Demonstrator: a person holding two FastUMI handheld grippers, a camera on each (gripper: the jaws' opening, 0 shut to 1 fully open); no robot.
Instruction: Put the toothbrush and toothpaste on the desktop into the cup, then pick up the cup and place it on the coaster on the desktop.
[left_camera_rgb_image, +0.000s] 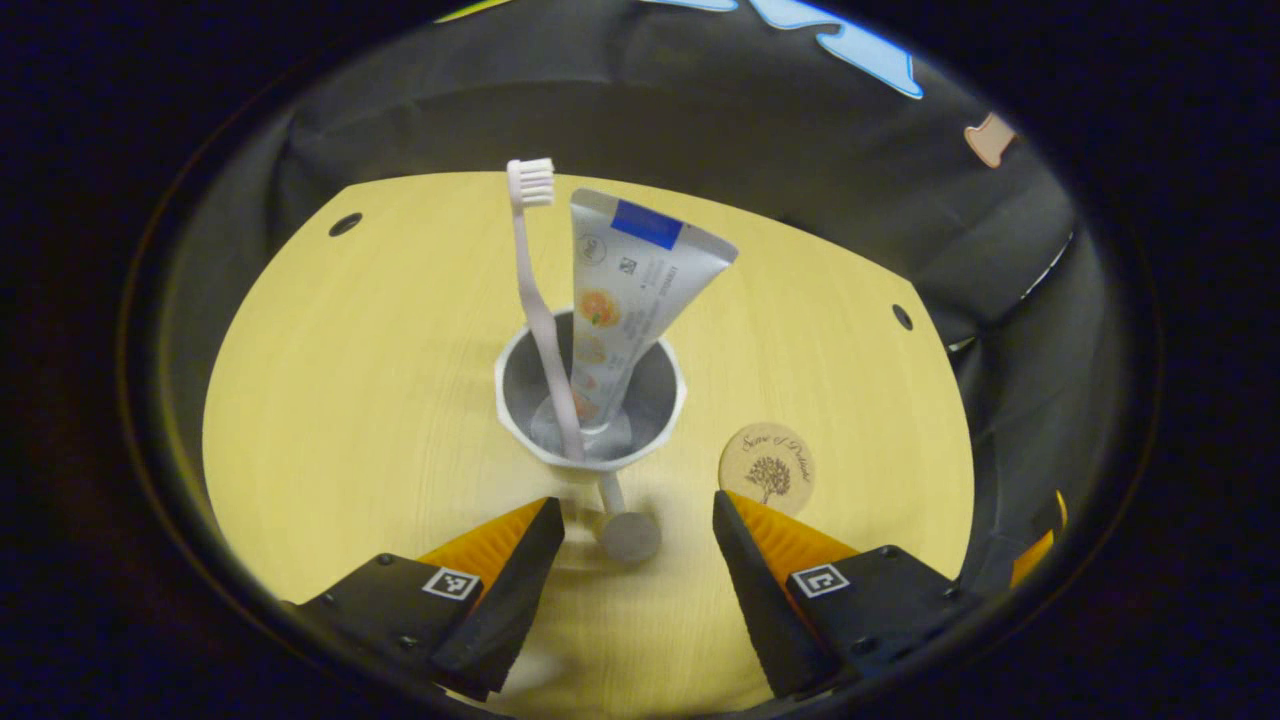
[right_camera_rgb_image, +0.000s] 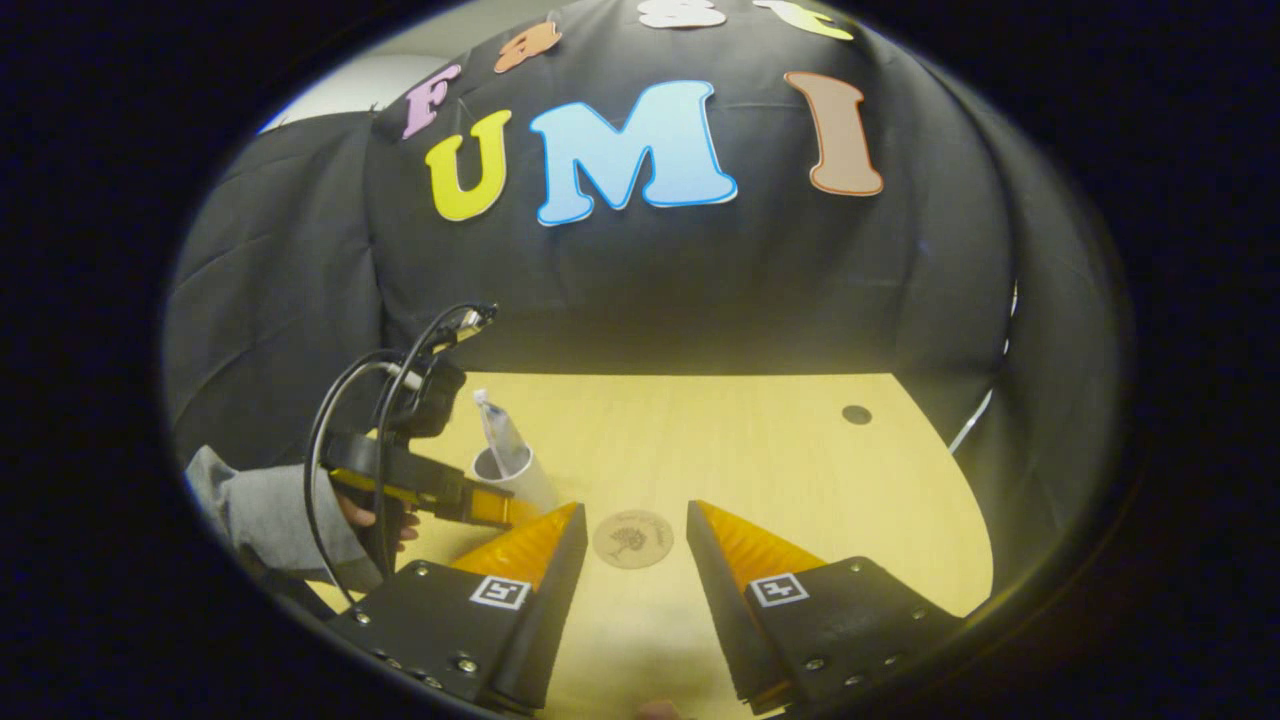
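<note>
Left gripper (left_camera_rgb_image: 638, 520): jaws apart, closing in on cup (left_camera_rgb_image: 590, 400)
Cup: holding toothbrush (left_camera_rgb_image: 540, 300), toothpaste (left_camera_rgb_image: 625, 290); coaster (left_camera_rgb_image: 767, 468) near right
Risk: off-centre grip tipping top-heavy cup

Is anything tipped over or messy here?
Nothing is spilled or tipped. The toothbrush and toothpaste lean in the upright cup, which stands on the desk beside the coaster, not on it yet.

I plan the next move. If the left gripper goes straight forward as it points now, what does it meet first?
Most likely the cup, which stands just ahead of the open left gripper. Depth is hard to judge.
</note>
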